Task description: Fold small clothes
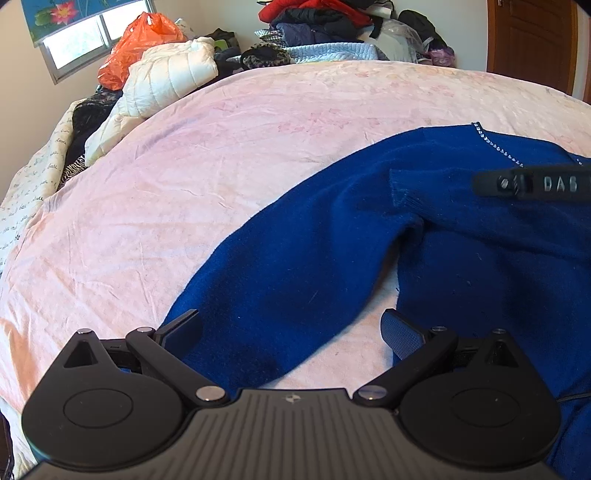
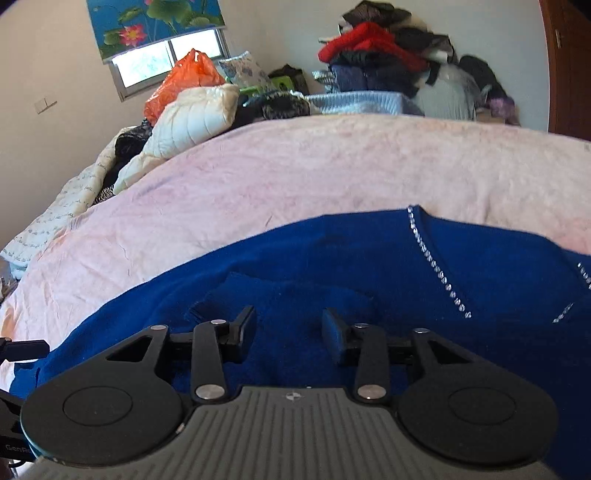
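Note:
A royal-blue sweater (image 1: 461,236) with a rhinestone-trimmed V-neck (image 1: 495,146) lies on the pink bedspread (image 1: 221,147). Its left sleeve (image 1: 288,280) is folded, with the cuff (image 1: 404,192) lying on the chest. My left gripper (image 1: 291,332) is open just above the sleeve near the shoulder. The right gripper (image 1: 532,183) enters that view from the right, over the chest. In the right wrist view the right gripper (image 2: 290,334) is open and empty, low over the sweater (image 2: 369,258) beside the cuff (image 2: 236,288); the neckline (image 2: 436,269) lies to its right.
Along the far edge of the bed lie a white puffer jacket (image 1: 170,77), an orange plastic bag (image 1: 140,44) and a pile of clothes (image 1: 332,26). A printed quilt (image 1: 33,181) hangs off the left side. A window (image 1: 85,37) is behind, a wooden door (image 1: 532,40) at right.

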Action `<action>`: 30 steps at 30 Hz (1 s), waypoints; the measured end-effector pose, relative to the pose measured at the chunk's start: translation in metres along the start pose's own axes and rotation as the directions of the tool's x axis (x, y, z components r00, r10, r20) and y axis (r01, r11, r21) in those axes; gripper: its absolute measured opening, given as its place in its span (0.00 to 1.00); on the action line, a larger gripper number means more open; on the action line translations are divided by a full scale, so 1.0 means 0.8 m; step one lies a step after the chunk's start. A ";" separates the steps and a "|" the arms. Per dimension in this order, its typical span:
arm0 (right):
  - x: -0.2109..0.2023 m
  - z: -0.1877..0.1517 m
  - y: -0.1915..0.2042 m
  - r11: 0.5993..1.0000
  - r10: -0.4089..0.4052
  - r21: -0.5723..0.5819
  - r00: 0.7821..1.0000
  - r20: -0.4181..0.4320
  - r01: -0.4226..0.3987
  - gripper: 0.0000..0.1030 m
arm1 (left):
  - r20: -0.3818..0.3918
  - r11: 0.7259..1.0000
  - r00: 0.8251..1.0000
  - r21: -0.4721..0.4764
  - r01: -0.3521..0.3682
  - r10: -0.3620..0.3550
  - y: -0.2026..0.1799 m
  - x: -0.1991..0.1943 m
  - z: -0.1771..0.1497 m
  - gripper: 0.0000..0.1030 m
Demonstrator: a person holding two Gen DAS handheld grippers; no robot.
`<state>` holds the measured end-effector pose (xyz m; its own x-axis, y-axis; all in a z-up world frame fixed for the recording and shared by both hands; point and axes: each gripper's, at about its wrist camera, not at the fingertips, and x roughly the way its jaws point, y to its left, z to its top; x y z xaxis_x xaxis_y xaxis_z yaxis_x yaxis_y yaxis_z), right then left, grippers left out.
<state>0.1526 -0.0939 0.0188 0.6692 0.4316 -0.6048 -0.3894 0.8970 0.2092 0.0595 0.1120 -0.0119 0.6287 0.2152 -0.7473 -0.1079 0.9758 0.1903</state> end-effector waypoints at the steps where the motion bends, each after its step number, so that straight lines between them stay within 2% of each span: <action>1: 0.006 -0.002 0.001 1.000 -0.003 -0.014 1.000 -0.028 0.003 0.57 | -0.001 1.000 1.000 0.001 0.003 -0.003 -0.001 -0.001 -0.001 1.00; 3: 0.022 -0.012 0.002 0.998 -0.049 -0.042 0.994 -0.094 0.045 0.58 | 0.001 1.000 1.000 0.004 0.006 -0.006 -0.004 -0.003 -0.002 1.00; 6: 0.008 -0.017 0.015 0.994 -0.095 -0.065 0.994 -0.059 0.091 0.59 | 0.012 1.000 1.000 0.010 -0.003 0.003 -0.004 -0.008 -0.005 1.00; 11: -0.025 -0.014 0.043 0.988 -0.083 -0.130 0.996 0.031 0.086 0.65 | -0.003 1.000 1.000 -0.015 -0.007 0.007 0.002 -0.007 -0.008 1.00; 21: -0.048 -0.024 0.067 0.992 -0.028 -0.118 0.998 0.052 0.034 0.66 | 0.025 0.999 0.999 -0.005 -0.034 0.034 0.010 -0.025 -0.019 1.00; 25: -0.054 -0.028 0.085 0.989 0.006 -0.150 0.998 0.057 0.003 0.70 | 0.034 0.997 0.997 -0.006 -0.075 0.075 0.028 -0.031 -0.030 1.00; 30: -0.054 -0.030 0.109 0.982 0.044 -0.184 0.998 0.049 -0.034 0.70 | 0.010 0.985 0.987 -0.055 -0.161 0.162 0.070 -0.028 -0.046 1.00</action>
<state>0.0744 -0.0365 0.0450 0.6820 0.4747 -0.5563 -0.5219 0.8488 0.0844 0.0107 0.1632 -0.0081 0.6106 0.3703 -0.7001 -0.2499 0.9289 0.2734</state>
